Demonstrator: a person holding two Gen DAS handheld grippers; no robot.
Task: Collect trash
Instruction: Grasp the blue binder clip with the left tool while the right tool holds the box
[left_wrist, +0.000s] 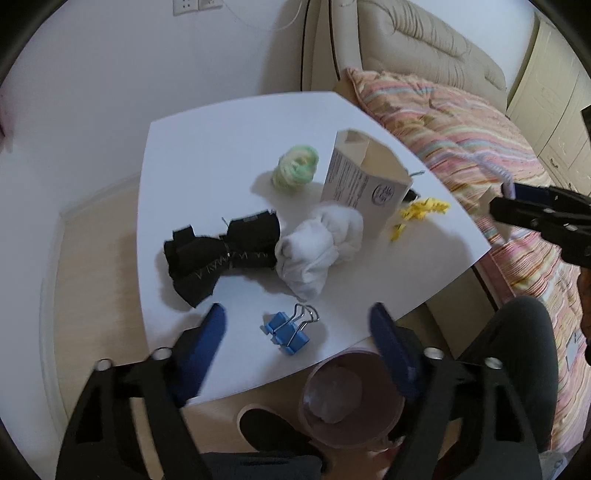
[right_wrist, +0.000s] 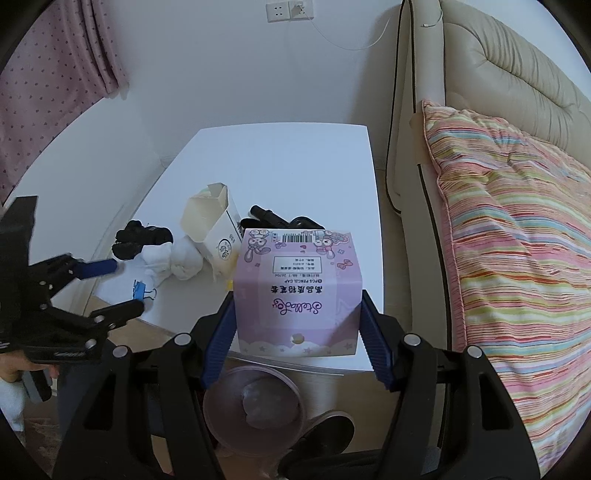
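Right gripper (right_wrist: 297, 322) has the pink box (right_wrist: 297, 291) clamped between its blue pads, lifted over the near edge of the white table (right_wrist: 280, 162). The print on the box faces the camera upside down: "StellaLou" in purple script, cartoon rabbits along the top, a barcode, and a small label where "PENCIL CAP" is just legible. The Chinese lettering above the script is too inverted to read with confidence. Directly beneath the box sits the pink bin (right_wrist: 255, 406), with a crumpled clear wad already inside.

Over to the left gripper (left_wrist: 297, 325): jaws apart, nothing between them, hovering above the blue binder clip (left_wrist: 286, 329) at the table's near edge. No contact with it.

Still on the table: an open white carton (left_wrist: 364, 177) with fine print and a round logo on its side, both too small to read. Next to it are a white sock ball (left_wrist: 319, 249) and a black sock bundle (left_wrist: 221, 254) touching each other. The black one carries pale stitched lettering, not legible. A green yarn coil (left_wrist: 295, 164) sits behind them, yellow scraps (left_wrist: 417, 214) just right of the carton.
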